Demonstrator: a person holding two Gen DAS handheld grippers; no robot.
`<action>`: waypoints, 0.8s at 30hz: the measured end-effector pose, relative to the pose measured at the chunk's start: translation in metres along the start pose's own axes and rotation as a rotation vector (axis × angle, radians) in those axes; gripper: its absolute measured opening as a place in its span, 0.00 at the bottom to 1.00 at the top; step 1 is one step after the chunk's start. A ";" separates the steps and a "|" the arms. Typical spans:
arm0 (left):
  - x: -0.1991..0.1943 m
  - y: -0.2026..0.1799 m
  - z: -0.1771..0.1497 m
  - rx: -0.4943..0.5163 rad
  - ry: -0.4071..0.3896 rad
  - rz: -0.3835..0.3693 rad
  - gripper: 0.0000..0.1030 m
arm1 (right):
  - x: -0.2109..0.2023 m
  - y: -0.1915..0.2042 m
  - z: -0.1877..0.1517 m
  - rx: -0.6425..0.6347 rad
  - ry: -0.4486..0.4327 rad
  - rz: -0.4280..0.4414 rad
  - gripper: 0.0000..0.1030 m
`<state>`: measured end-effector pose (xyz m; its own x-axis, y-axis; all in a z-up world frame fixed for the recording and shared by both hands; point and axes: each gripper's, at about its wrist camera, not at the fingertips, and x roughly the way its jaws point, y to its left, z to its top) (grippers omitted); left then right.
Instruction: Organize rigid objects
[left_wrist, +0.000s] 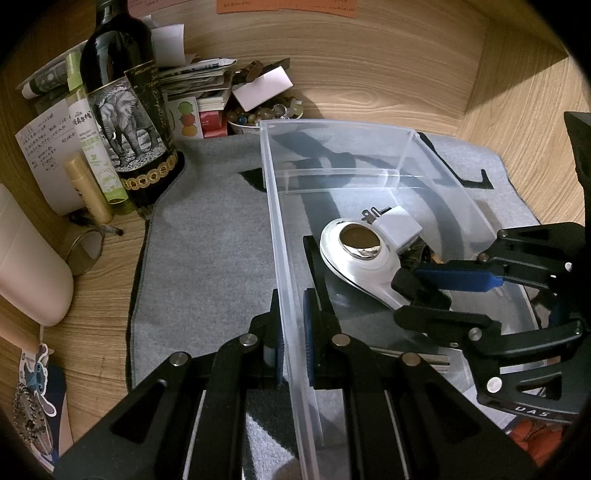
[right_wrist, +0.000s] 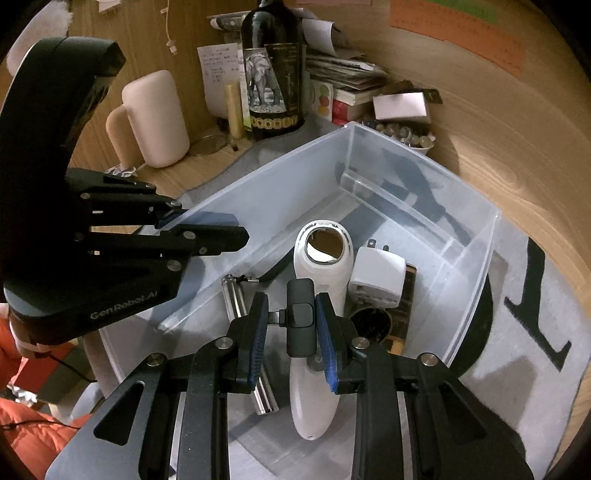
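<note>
Right wrist view: right gripper (right_wrist: 291, 325) is clamped on a small black dongle-like gadget (right_wrist: 301, 317) with a short plug stub at its left, held over the near part of the clear plastic bin (right_wrist: 424, 173).
Left wrist view: left gripper (left_wrist: 293, 332) has its pads pressed together on the bin's left wall, one finger inside and one outside, steadying it.
Bin contents: white handheld device (right_wrist: 325, 266) with a round mirror-like face, white plug adapter (right_wrist: 376, 280) touching its right side, a metal cylinder (right_wrist: 236, 299) to its left, and a dark flat package (right_wrist: 402, 306) under the adapter; what that package is I cannot tell.
Step in hand: by my reading, placing the black gadget into the bin with the other hard items.
Next move: likely lower it onto a free patch of the bin floor, between the cylinder and the white device or nearer, then part the pads; it must not land on the sloped white device, where it could slide.
Surface: grey felt mat (left_wrist: 207, 236) with black lettering, on a wood-grain desk (left_wrist: 388, 74).
Room: far left stand a dark wine bottle (left_wrist: 122, 110) with an elephant label, a green spray bottle (left_wrist: 92, 147), stacked papers and a bowl of beads (left_wrist: 258, 114); a wood wall lies behind.
</note>
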<state>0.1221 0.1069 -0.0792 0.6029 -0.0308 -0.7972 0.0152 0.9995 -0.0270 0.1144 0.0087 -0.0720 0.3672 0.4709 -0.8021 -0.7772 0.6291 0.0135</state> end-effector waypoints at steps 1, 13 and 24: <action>0.000 0.001 0.000 0.000 0.000 0.000 0.08 | -0.001 0.000 0.000 0.002 0.000 0.001 0.25; 0.000 0.001 0.000 0.001 0.000 -0.001 0.08 | -0.045 -0.023 0.003 0.077 -0.145 -0.079 0.60; 0.000 0.001 -0.001 0.000 -0.001 0.000 0.08 | -0.097 -0.078 -0.028 0.214 -0.212 -0.257 0.72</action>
<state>0.1217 0.1080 -0.0795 0.6037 -0.0310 -0.7966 0.0154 0.9995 -0.0272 0.1258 -0.1031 -0.0121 0.6508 0.3848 -0.6545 -0.5303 0.8473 -0.0291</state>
